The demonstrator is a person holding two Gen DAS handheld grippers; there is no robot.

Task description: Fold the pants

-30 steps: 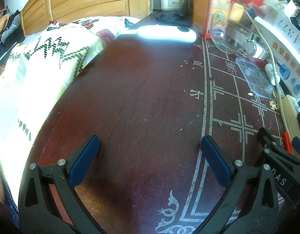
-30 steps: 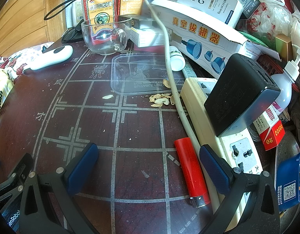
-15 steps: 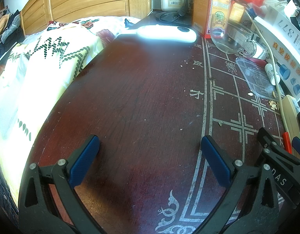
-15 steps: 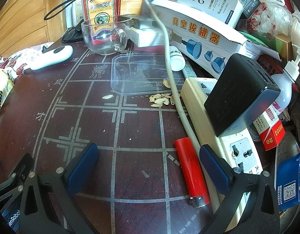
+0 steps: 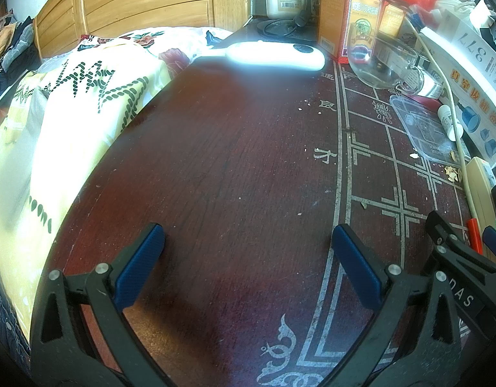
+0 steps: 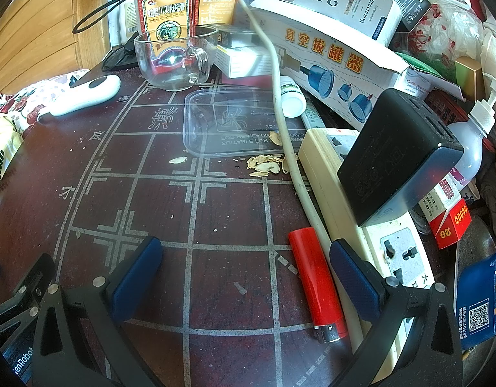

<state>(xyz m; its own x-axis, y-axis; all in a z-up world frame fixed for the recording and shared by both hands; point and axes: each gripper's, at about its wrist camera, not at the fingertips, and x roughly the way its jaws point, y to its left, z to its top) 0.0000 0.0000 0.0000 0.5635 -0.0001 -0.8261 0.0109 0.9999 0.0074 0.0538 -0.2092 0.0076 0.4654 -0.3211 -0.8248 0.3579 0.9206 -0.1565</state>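
Observation:
No pants show in either view. My left gripper [image 5: 248, 258] is open and empty, low over a dark red table [image 5: 231, 148] with a painted chess grid. My right gripper [image 6: 244, 267] is open and empty over the same table [image 6: 144, 200], beside a red lighter [image 6: 315, 280]. The right gripper's side [image 5: 457, 258] shows at the right of the left wrist view. A bed with a yellow-and-white leaf-print cover [image 5: 54, 122] lies to the table's left.
A white handheld device [image 5: 273, 54], a glass cup [image 6: 173, 61], a clear plastic lid [image 6: 235, 125], a power strip [image 6: 360, 206] with a black adapter [image 6: 399, 154], boxes [image 6: 338, 54] and bottles crowd the table's back and right. A wooden headboard [image 5: 144, 0] stands behind the bed.

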